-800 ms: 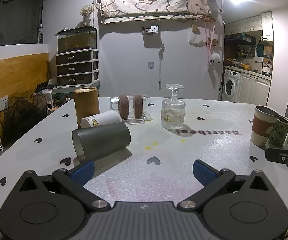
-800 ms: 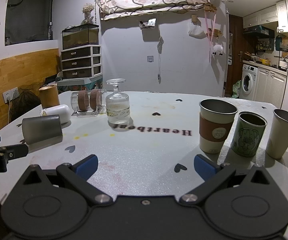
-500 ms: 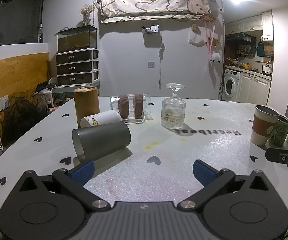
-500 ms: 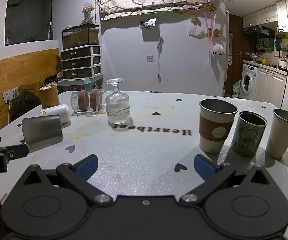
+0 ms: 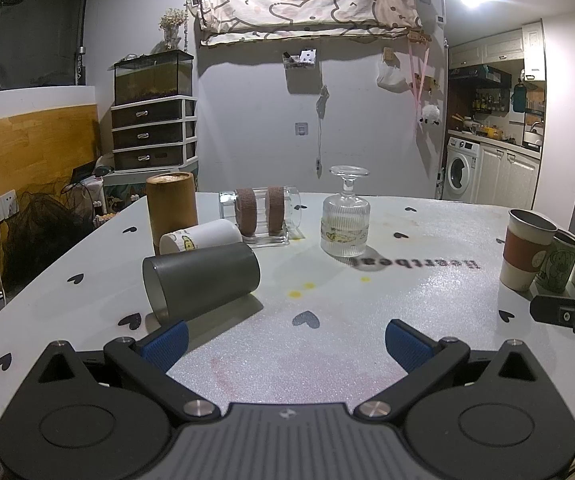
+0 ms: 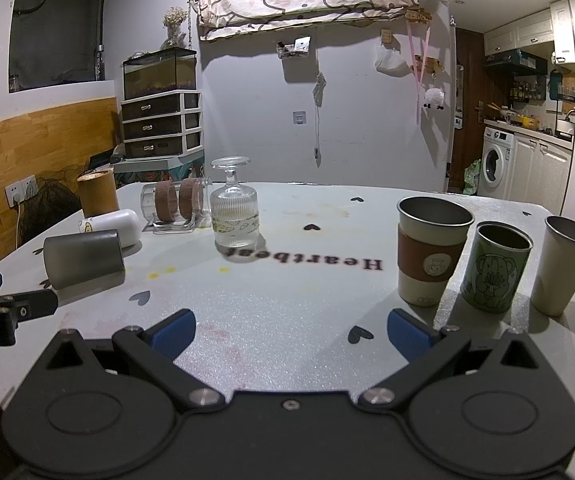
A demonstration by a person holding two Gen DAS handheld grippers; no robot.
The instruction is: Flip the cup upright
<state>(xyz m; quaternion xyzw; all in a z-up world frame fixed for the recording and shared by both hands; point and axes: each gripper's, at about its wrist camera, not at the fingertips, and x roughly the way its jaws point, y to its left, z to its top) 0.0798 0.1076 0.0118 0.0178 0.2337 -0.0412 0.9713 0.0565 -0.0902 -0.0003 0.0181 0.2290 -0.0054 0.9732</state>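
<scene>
A grey metal cup lies on its side on the white table, just beyond my left gripper's left finger; it also shows at the left of the right wrist view. A white cup lies on its side behind it. A ribbed stemmed glass stands upside down mid-table. A clear glass with brown bands lies on its side. My left gripper is open and empty. My right gripper is open and empty, low over the table's near edge.
Three upright cups stand at the right: one with a brown sleeve, a green one and a plain metal one. A bamboo cylinder stands at the back left. The table edge runs along the left.
</scene>
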